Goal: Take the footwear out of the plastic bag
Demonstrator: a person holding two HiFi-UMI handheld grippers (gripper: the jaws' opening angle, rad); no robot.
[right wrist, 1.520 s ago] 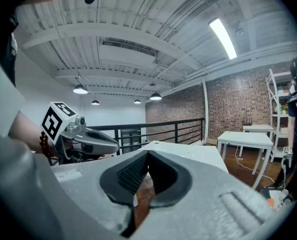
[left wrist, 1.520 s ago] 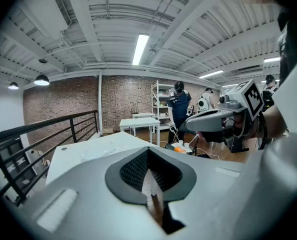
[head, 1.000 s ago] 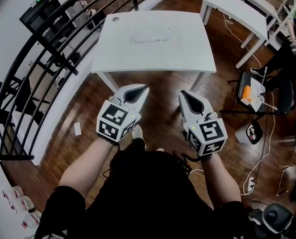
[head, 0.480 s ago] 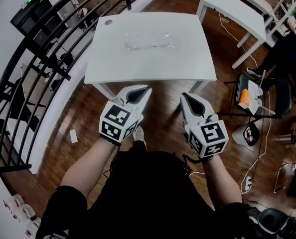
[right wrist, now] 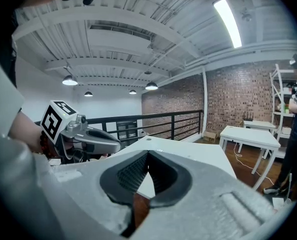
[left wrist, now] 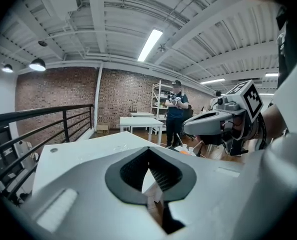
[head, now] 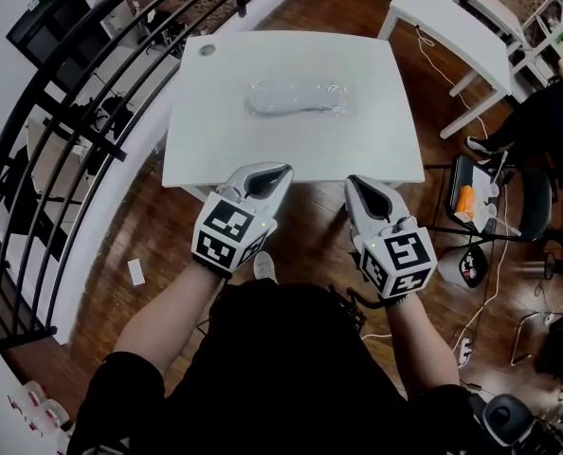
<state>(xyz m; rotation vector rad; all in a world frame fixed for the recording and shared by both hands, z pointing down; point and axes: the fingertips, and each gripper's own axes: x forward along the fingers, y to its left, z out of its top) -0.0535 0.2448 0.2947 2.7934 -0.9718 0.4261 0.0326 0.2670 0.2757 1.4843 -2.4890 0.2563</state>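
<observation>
Head view: forearms out front, left gripper (head: 280,172) and right gripper (head: 354,182) side by side, tips level with the near edge of the counter (head: 215,150), touching nothing. Left gripper view: fingers (left wrist: 133,170) pressed together, nothing between them. Right gripper view: fingers (right wrist: 132,176) same, closed and empty. My read: that's carry posture for the approach, no point spreading until they're at the bag. Both point roughly forward and slightly down, which suits coming in low over the counter top.

Plastic bag (head: 334,102) lies flat mid-counter, a bit toward the far side, well apart from both grippers. Footwear (head: 281,98) is inside it, pale, lying crosswise; can't tell which end of the bag is open.

So task not started, step in hand is the reach. Likely plan: one gripper pins the film, other pulls the footwear out. Risk: clear film is thin and slick, may bunch or drag along.

Beyond: railing (head: 78,129) left, second white table (head: 457,22) far right, neither in the way.
</observation>
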